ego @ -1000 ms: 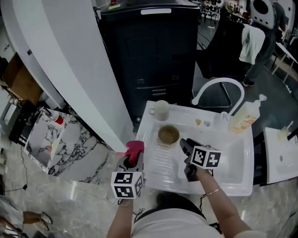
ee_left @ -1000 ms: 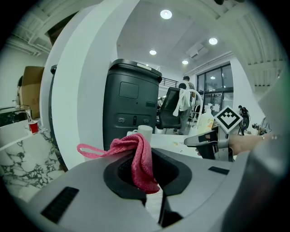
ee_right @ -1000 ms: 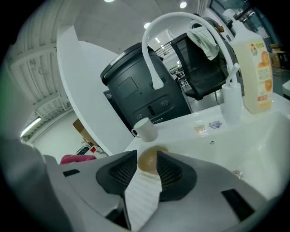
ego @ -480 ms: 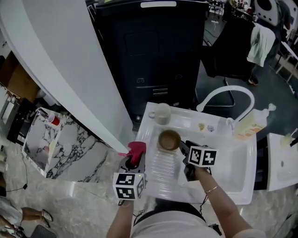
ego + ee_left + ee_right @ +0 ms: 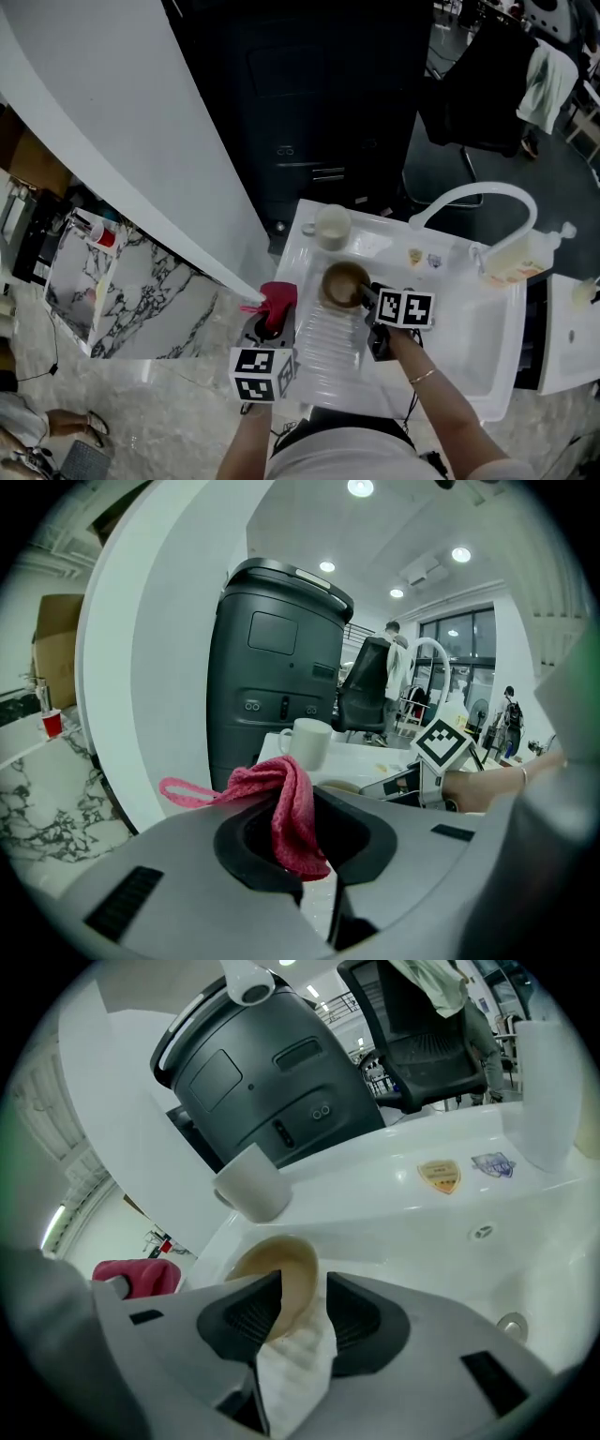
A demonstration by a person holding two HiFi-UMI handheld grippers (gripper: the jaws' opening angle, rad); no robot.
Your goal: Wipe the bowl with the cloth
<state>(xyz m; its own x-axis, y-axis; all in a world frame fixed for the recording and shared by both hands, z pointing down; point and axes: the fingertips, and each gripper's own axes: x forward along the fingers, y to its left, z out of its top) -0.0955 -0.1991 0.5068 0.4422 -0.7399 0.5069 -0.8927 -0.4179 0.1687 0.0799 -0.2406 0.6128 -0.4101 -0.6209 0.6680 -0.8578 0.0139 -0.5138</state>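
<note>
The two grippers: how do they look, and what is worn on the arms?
The left gripper and right gripper have grey bodies, black jaw pads, and each a white cube with black square markers. The forearms are unsleeved; the right wrist wears a thin bracelet.

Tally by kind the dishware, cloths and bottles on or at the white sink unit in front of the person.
Bowl: 1
Mug: 1
Cloth: 1
Bottle: 1
Total: 4
</note>
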